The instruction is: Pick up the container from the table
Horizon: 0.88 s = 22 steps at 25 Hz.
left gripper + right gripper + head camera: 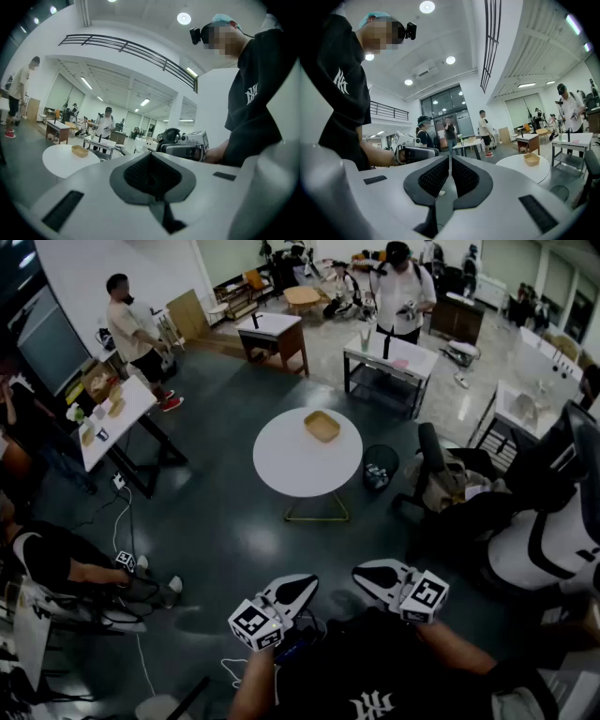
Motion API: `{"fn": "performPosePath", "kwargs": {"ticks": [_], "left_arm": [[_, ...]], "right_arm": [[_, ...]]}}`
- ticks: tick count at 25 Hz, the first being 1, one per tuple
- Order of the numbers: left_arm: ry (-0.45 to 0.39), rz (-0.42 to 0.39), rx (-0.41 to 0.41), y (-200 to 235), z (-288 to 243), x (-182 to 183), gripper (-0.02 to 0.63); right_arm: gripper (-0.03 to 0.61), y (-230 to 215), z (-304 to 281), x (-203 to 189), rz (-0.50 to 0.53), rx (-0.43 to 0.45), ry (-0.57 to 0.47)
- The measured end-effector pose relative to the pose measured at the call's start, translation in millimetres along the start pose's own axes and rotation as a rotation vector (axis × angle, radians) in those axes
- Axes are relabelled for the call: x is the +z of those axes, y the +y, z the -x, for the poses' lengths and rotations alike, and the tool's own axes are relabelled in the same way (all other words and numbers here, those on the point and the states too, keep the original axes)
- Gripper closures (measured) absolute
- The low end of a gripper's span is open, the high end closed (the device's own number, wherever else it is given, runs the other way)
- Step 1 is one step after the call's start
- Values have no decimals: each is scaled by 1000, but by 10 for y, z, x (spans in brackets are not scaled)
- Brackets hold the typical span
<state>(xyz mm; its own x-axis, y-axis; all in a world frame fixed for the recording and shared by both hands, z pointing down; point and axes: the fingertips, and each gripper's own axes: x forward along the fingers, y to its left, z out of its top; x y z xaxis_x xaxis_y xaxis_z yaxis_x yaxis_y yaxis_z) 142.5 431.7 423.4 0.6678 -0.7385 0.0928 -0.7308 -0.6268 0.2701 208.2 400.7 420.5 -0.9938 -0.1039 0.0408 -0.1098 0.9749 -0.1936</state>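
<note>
1. Left tool (302,585): held low, close to the person's body. In the left gripper view its dark pads are pressed together with nothing between them (151,165).
2. Right tool (364,574): held level with the left one and just beside it. In the right gripper view its pads are also pressed together on nothing (449,164).
3. Container (322,426): a shallow tan tray, upright, on the round white tabletop (291,465). It sits toward the far right part of that tabletop and is the only item on it. It is well apart from both tools. It also shows in the left gripper view (80,151) and the right gripper view (530,159).
4. Ground between: dark floor (234,521) lies between the person and the round tabletop.
5. Near obstructions: a black waste bin (380,467) stands just beside the tabletop's right edge. A dark office chair (439,474) loaded with items stands further right.
6. Left side: a white desk (127,423) carrying small items stands well apart from the round tabletop. A seated person (66,563) is at the left edge of the head view.
7. Beyond the tabletop: a grey work table (389,357) with a person in a white shirt (403,292) behind it, a wood-sided table (272,334), and a person in a beige shirt (131,329) at far left.
</note>
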Motion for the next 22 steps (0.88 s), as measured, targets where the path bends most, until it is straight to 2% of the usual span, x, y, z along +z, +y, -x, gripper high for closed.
{"fn": "performPosePath", "kwargs": {"ticks": [5, 10, 14, 17, 22], "left_arm": [[12, 6, -24, -25, 35, -71, 609], [7, 12, -63, -2, 7, -54, 609], [10, 11, -89, 5, 2, -9, 609], [17, 14, -97, 45, 25, -17, 609], [16, 15, -97, 111, 85, 9, 609]], "right_arm": [[532, 47, 28, -68, -31, -5, -28], [532, 49, 74, -111, -16, -35, -8], [532, 56, 71, -153, -57, -70, 22], [532, 14, 28, -166, -38, -83, 12], [531, -4, -69, -82, -67, -92, 12]]}}
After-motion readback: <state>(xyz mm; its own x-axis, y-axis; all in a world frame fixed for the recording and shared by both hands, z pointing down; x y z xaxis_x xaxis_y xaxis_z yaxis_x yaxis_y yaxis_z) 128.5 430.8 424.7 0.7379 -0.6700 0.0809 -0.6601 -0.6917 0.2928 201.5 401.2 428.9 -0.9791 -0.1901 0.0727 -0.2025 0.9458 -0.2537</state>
